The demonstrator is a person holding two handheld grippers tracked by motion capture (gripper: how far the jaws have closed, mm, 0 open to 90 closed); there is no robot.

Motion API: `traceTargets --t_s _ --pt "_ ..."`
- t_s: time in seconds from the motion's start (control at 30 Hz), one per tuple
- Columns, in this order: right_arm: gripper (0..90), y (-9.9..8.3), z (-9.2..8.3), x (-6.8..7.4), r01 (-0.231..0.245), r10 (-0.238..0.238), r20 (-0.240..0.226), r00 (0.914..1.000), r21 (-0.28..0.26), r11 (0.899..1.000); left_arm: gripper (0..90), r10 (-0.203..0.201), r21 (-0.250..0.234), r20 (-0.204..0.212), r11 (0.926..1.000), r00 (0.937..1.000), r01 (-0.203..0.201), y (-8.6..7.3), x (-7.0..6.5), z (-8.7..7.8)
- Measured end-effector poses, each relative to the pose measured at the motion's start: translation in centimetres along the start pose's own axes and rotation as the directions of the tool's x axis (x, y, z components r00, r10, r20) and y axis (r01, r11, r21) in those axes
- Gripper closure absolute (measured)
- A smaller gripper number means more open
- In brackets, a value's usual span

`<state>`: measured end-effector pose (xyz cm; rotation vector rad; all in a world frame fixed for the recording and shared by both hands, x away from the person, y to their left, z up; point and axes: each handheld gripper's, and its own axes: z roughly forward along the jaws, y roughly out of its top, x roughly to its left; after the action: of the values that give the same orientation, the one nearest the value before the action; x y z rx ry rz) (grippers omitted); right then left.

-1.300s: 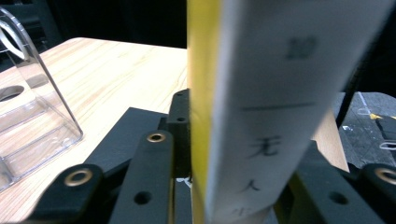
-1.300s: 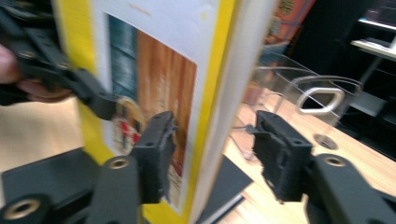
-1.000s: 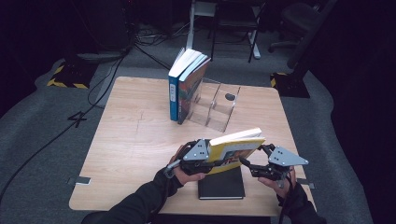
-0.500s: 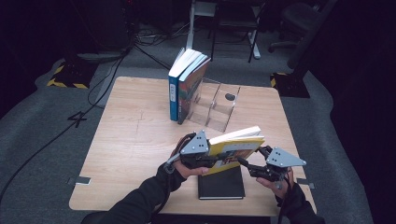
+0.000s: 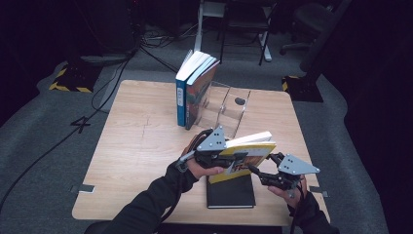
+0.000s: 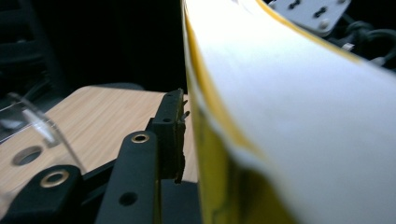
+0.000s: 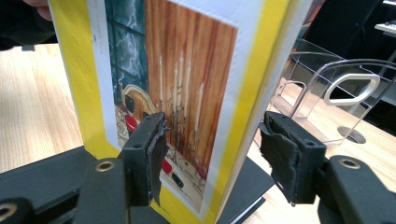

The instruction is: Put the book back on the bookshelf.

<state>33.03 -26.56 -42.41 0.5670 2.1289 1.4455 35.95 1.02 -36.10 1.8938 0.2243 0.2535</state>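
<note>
Yellow book point(image 5: 246, 157) held off the table point(image 5: 136, 146) near its front edge, above a black book point(image 5: 230, 191), clamped by the left gripper point(image 5: 233, 158). Left gripper view: jaws just closing, pad near the cover. Right gripper view: right gripper point(image 7: 210, 149) jaws apart, straddling the book, right pad clear.

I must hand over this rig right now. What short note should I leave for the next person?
Left gripper: grips yellow book, raised over black book; jaws just closed further.
Right gripper: open around the yellow book's lower edge; jaws just narrowed, one pad not touching.
Done: yellow book is off the table.
Left: probably stand it in clear rack beside two upright books.
</note>
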Motion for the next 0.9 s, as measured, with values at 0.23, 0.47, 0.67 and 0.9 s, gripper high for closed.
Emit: traceTargets --t_s 0.23,0.47,0.67,0.9 --pt "41.2 -0.1 0.0 0.1 -0.005 0.005 -0.006 1.0 0.011 1.0 72.8 -0.023 0.009 0.012 0.9997 0.9997 0.023 0.0 0.1 -0.2" --pt "41.3 -0.4 -0.5 -0.4 -0.015 0.015 0.002 0.9999 0.016 1.0 74.7 -0.036 -0.007 -0.044 0.9994 0.9984 0.035 0.0 1.0 -0.3" --pt "41.3 -0.6 -1.1 -1.2 -0.029 0.028 0.024 0.9993 0.013 1.0 74.9 -0.047 -0.045 -0.146 0.9981 0.9882 0.041 0.6 2.9 -2.2" --pt "40.2 -1.1 -1.1 -1.7 -0.057 0.056 0.036 0.9978 0.023 0.998 74.9 -0.05 -0.065 -0.319 0.9974 0.9465 0.03 0.8 5.2 -5.3"
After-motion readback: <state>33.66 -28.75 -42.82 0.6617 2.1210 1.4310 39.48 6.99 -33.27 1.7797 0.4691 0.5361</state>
